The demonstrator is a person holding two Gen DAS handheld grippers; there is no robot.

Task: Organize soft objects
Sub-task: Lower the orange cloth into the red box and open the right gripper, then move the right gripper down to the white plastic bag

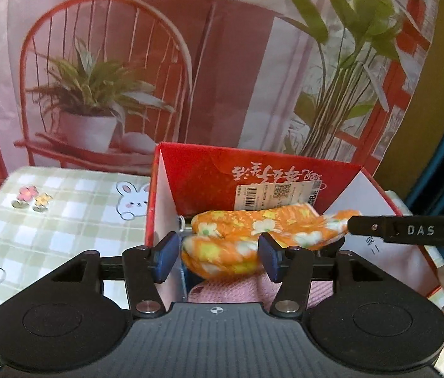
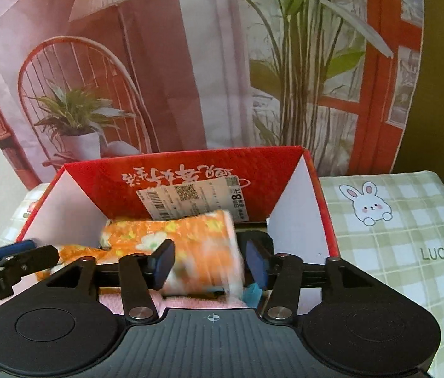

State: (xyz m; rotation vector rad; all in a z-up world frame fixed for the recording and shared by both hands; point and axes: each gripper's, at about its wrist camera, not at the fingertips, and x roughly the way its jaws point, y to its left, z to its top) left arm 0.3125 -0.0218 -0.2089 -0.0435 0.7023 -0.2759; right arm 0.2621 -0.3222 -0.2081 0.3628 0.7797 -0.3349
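Placement looks like the step in hand: an orange floral cloth point(image 1: 253, 236), rolled or folded into a soft bundle, lies inside the red cardboard box point(image 1: 209, 170) on top of a pink towel point(image 1: 237, 293), and both tools sit at the box mouth. By my reading the cloth has been let go and now rests in the box

The left gripper point(image 1: 218, 256) has its blue pads standing apart on either side of the bundle's near end; gaps show between pad and fabric, so it holds nothing. The right gripper point(image 2: 210, 260) likewise straddles the other end of the cloth with its jaws parted, the fabric there blurred but loose between the pads, not pinched. In the right wrist view the cloth point(image 2: 171, 242) lies just below the white barcode label point(image 2: 190, 201) on the box's far wall

The next move, as I judge it, calls for drawing both grippers straight back and up without snagging the fabric, then looking for another soft item. The checked bunny tablecloth point(image 2: 395, 236) beside the box shows none in these views
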